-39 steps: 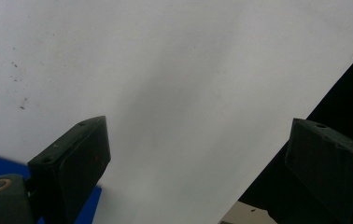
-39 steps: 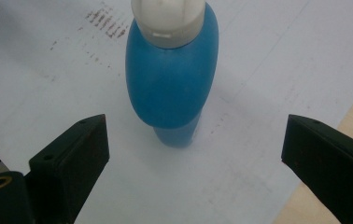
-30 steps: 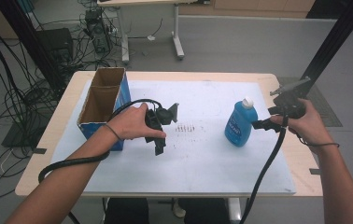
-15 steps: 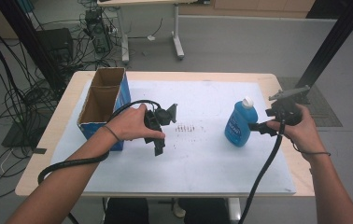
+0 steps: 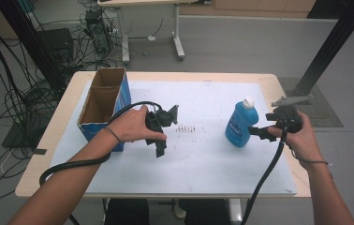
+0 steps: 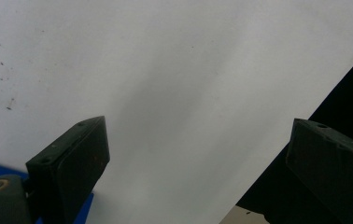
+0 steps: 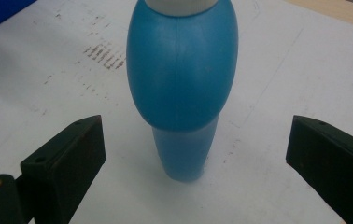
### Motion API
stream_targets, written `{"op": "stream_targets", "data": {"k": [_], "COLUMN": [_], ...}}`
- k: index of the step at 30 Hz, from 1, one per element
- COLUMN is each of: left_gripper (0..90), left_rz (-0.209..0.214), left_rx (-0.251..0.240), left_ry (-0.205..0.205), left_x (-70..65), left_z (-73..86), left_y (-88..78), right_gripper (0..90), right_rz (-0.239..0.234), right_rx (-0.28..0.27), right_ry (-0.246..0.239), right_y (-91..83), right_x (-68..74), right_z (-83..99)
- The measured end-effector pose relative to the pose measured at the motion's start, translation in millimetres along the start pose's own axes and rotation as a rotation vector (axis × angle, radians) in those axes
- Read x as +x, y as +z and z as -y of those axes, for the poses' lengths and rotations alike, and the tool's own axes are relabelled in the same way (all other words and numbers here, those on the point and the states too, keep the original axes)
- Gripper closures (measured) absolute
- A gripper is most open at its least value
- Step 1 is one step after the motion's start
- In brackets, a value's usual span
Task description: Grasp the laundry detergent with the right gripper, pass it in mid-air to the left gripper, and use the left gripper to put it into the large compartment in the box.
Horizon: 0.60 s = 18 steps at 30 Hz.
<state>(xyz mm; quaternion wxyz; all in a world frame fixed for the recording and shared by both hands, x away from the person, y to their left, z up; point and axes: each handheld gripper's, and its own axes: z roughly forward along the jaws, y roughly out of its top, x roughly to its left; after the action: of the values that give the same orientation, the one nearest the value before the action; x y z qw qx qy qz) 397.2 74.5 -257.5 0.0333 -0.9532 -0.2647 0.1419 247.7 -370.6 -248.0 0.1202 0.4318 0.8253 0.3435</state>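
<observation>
Blue plastic bottle (image 5: pixel 240 125): white-capped, upright on the white sheet (image 5: pixel 203 164), at three o'clock of the table's middle; probably the thing to be grasped.
Right gripper (image 5: pixel 257 132): at three o'clock of the bottle, level with its lower body; jaws spread wide to either side of it, touching nothing, apparently lined up to close.
Change: half a second ago this gripper sat higher and farther out; it has come lower and nearer.
Left gripper (image 5: pixel 165 117): hovers mid-table, jaws spread, empty, unmoved.
Cardboard box (image 5: pixel 104 105): open, at nine o'clock.
</observation>
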Motion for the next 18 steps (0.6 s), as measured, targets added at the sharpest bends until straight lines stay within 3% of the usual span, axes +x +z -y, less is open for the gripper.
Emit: {"op": "stream_targets", "data": {"k": [18], "left_gripper": [6.7], "left_rz": [0.004], "left_rx": [-0.009], "left_ry": [-0.005], "left_x": [1.0], "left_z": [2.2], "left_y": [0.7], "right_gripper": [4.8], "right_rz": [-0.019], "right_rx": [-0.11], "right_ry": [0.035], "right_y": [7.6], "right_x": [-5.0], "right_z": [37.6]}}
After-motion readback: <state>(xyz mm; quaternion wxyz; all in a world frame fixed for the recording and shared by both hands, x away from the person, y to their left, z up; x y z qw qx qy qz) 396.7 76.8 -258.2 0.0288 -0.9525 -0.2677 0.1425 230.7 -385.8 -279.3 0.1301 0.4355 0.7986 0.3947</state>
